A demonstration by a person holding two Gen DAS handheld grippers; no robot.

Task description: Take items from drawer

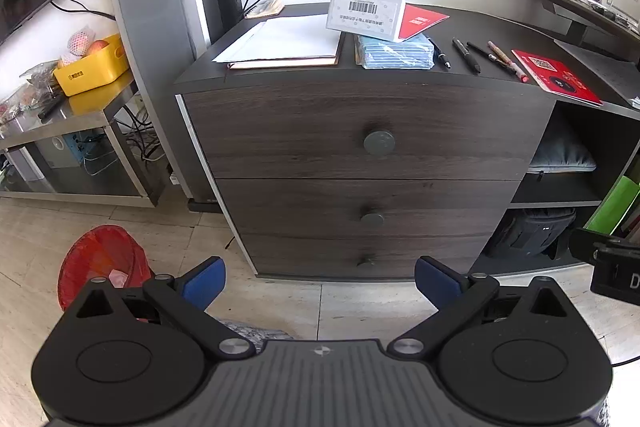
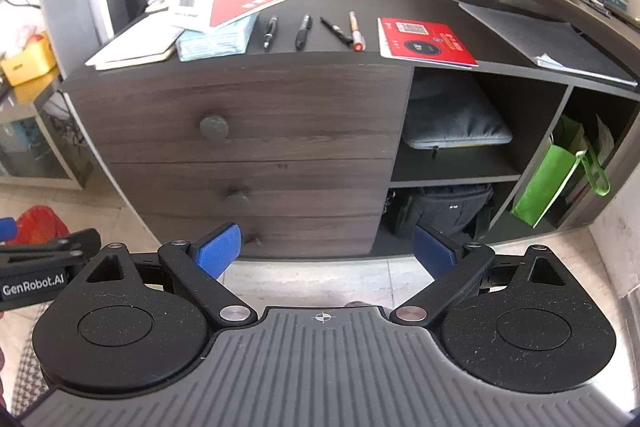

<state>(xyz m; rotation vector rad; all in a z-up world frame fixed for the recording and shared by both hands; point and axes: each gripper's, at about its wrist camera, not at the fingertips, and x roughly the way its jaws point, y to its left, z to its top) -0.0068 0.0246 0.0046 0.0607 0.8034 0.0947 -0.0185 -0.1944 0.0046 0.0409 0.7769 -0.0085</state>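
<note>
A dark wood cabinet has three shut drawers, each with a round grey knob: top drawer point(image 1: 360, 131), also in the right wrist view point(image 2: 256, 115), middle drawer point(image 1: 364, 207) and bottom drawer point(image 1: 360, 255). The top knob point(image 1: 379, 142) faces me. On the cabinet top lie a notebook with papers point(image 1: 280, 43), a white barcoded box point(image 1: 366, 15), a red booklet point(image 1: 420, 21), a blue pack point(image 1: 394, 53), several pens point(image 1: 480, 57) and a red card point(image 1: 556, 77). My left gripper point(image 1: 320, 279) is open and empty, held back from the drawers. My right gripper point(image 2: 327, 251) is open and empty, low before the cabinet.
Open shelves right of the drawers hold a grey sleeve point(image 2: 456, 127), a black bag point(image 2: 440, 211) and a green bag point(image 2: 548, 183). A red bin point(image 1: 100, 263) stands on the floor at left. A metal table with a yellow basket point(image 1: 94, 67) is further left.
</note>
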